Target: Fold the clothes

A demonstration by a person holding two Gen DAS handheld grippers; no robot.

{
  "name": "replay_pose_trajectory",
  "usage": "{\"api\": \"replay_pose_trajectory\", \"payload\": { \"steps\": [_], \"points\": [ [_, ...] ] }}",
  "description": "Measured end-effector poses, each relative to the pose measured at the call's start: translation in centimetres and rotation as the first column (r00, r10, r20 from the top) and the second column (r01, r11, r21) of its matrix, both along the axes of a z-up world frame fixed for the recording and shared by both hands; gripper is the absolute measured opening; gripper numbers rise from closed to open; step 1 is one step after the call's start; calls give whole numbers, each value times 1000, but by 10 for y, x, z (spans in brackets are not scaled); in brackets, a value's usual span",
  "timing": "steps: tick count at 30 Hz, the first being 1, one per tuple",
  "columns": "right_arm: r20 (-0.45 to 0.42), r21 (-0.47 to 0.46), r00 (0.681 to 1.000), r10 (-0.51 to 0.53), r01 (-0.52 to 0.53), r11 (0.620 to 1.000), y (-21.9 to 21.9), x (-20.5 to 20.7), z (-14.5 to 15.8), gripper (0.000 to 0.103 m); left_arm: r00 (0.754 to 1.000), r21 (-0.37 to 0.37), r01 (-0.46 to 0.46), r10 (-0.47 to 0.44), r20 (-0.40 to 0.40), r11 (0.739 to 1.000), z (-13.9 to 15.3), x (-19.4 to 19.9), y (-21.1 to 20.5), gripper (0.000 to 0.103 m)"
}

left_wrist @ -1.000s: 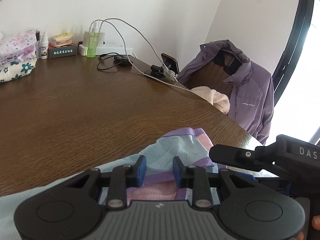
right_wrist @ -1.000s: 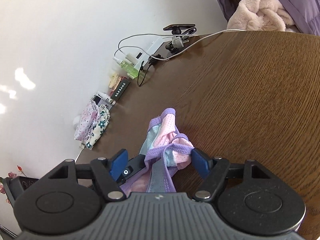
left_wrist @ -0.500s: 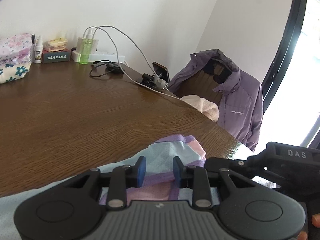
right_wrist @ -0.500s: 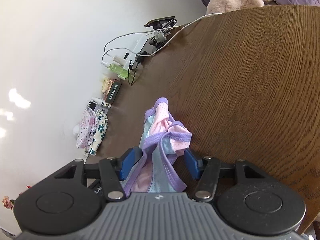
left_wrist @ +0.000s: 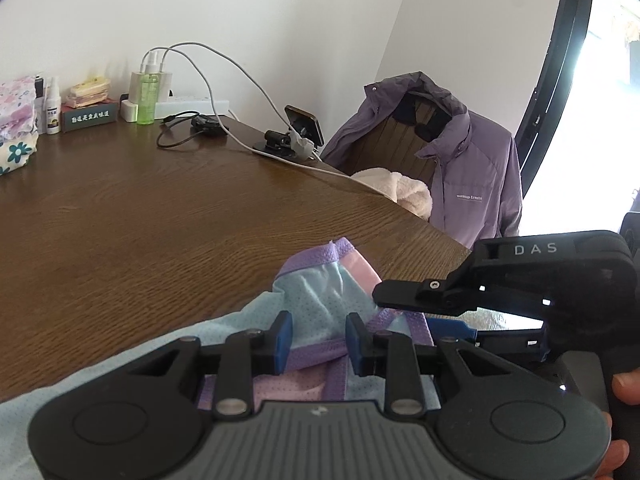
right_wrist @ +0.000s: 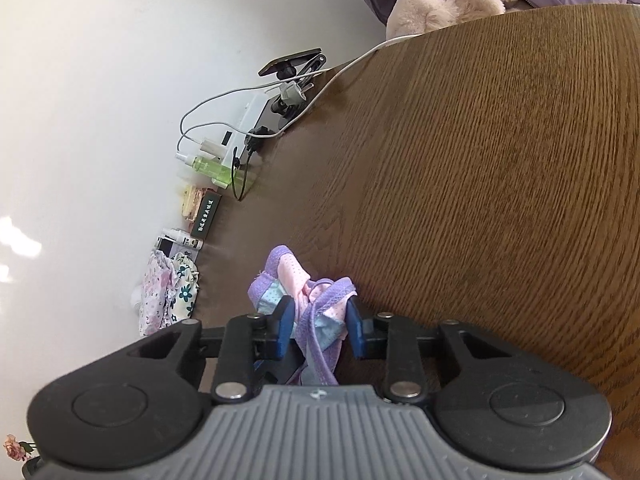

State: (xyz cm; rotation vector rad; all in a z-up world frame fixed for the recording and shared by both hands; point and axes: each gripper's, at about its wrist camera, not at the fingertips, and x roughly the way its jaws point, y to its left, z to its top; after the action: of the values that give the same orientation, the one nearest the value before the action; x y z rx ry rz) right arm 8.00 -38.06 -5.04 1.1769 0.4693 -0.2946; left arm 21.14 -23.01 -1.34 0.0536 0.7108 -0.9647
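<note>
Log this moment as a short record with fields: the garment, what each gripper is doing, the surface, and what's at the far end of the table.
garment: pastel mesh garment, light blue and pink with purple trim, bunched up
left gripper: fabric between its blue pads, which look closed on a purple-trimmed fold
right gripper: jaws closing, bunched fabric between the pads
surface: brown wooden table
far end: green bottle, white power strip with cables, folded floral cloths
beyond table: purple jacket draped on a chair
</note>
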Motion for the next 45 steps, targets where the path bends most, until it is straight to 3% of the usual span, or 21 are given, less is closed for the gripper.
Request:
{"api": "replay_pose_trajectory", "payload": {
  "steps": [11,12,17,20,22,25,29,31,35,37,40,45],
  "points": [
    [-32,-87,998,58,-61,994,2,8,6,25,1000,-1,-6,6,-2,1000,0,-2,2,29],
    [-27,-93,998,64,-66,993,2,8,6,13,1000,-4,-9,9,-6,1000,0,-2,3,29],
    [34,-98,995,96,-92,991,-3,-1,3,8,999,-15,-45,45,26,999,18,-8,29,29],
    [44,-201,993,111,-100,974,0,-7,16,8,992,35,-103,100,80,994,35,-17,61,30],
    [37,-322,991,132,-113,940,9,-9,29,8,985,69,-152,146,92,986,40,-22,90,30],
    [18,-544,981,192,-151,825,36,-9,53,8,972,101,-226,218,84,969,40,-30,134,30],
    [-53,-798,942,330,-239,553,101,2,83,8,950,123,-310,302,84,943,34,-49,183,30],
    [-111,-865,902,417,-295,406,139,11,88,8,939,129,-341,332,83,931,32,-59,199,30],
    [-253,-892,782,569,-417,176,214,29,74,8,918,143,-396,392,53,907,25,-65,225,29],
    [-309,-881,727,613,-461,103,240,32,61,8,912,121,-411,410,34,904,24,-68,235,29],
    [-354,-875,695,625,-483,41,261,29,48,8,908,89,-419,419,19,904,23,-70,245,35],
    [-379,-861,681,626,-508,32,270,26,45,11,909,67,-416,415,30,907,20,-73,247,37]
  ]
}}
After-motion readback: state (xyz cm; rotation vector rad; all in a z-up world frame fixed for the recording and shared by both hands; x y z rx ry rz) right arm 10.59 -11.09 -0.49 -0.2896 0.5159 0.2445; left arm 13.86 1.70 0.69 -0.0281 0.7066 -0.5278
